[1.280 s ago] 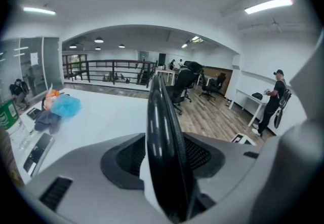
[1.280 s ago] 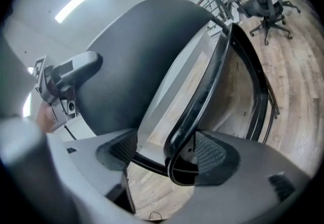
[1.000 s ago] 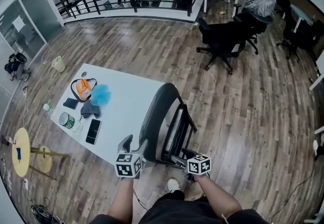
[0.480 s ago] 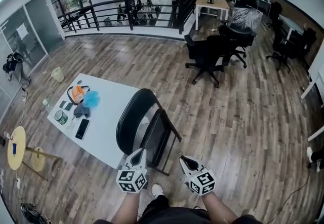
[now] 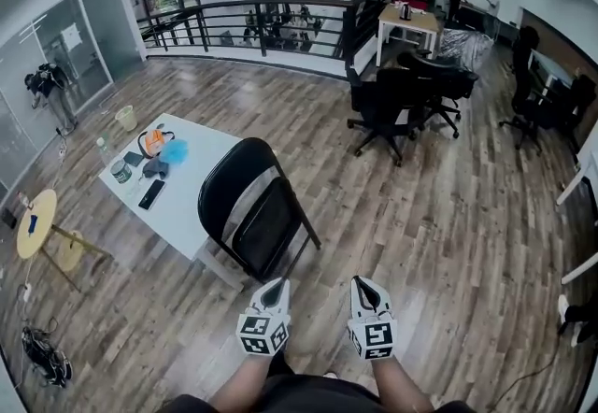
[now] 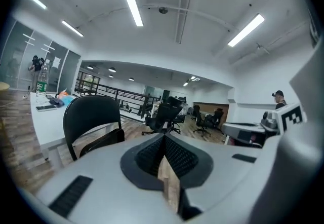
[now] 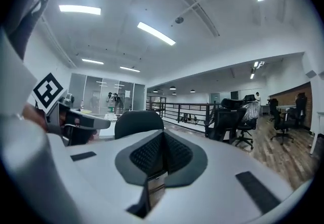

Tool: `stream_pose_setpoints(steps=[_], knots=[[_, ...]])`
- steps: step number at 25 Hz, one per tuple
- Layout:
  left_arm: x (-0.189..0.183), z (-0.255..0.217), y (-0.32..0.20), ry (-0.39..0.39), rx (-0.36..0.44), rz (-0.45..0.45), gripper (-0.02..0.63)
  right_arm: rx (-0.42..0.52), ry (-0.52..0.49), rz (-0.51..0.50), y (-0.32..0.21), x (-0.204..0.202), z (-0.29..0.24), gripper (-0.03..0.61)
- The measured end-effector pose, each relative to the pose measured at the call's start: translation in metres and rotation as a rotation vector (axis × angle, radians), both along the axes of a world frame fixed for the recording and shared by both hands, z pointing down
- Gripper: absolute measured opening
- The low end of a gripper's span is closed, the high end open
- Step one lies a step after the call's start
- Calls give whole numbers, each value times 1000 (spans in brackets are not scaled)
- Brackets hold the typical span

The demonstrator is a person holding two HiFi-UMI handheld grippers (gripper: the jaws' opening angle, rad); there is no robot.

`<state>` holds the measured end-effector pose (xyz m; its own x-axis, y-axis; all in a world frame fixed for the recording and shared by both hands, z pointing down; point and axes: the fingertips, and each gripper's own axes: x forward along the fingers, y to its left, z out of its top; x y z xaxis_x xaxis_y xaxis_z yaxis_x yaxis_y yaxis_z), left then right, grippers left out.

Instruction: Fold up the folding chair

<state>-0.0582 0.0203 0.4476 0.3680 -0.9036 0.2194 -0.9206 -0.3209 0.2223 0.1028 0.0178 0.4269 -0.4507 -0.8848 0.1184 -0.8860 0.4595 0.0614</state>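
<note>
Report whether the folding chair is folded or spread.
Folded: the folding chair has its seat flat against its backrest frame, standing beside the white table.

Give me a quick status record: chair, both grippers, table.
chair: looks folded flat, seat up against the back, standing upright
position: at the near edge of the white table; cannot tell if it leans on it
left gripper: shut, empty, clear of the chair
right gripper: shut, empty, clear of the chair
table top: small items at the far end
task: fold looks done
</note>
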Motion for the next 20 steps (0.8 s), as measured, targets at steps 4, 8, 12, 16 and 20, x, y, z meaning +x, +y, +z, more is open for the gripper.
stream_pose_setpoints(steps=[4,8,12,16,20], knots=[[21,-11,35,-47,7,-9,6,26,9,21,27,28,-16,14],[36,-21,65,-76,11,18,6,57,15,14,56,32,-31,15],[38,-34,87,-90,37,18,6,75,14,-16,82,24,-38,14],[35,-43,98,-98,49,26,6,84,16,-36,98,15,-45,14],[37,-48,109,-102,57,36,6,88,35,-44,112,10,-42,14]])
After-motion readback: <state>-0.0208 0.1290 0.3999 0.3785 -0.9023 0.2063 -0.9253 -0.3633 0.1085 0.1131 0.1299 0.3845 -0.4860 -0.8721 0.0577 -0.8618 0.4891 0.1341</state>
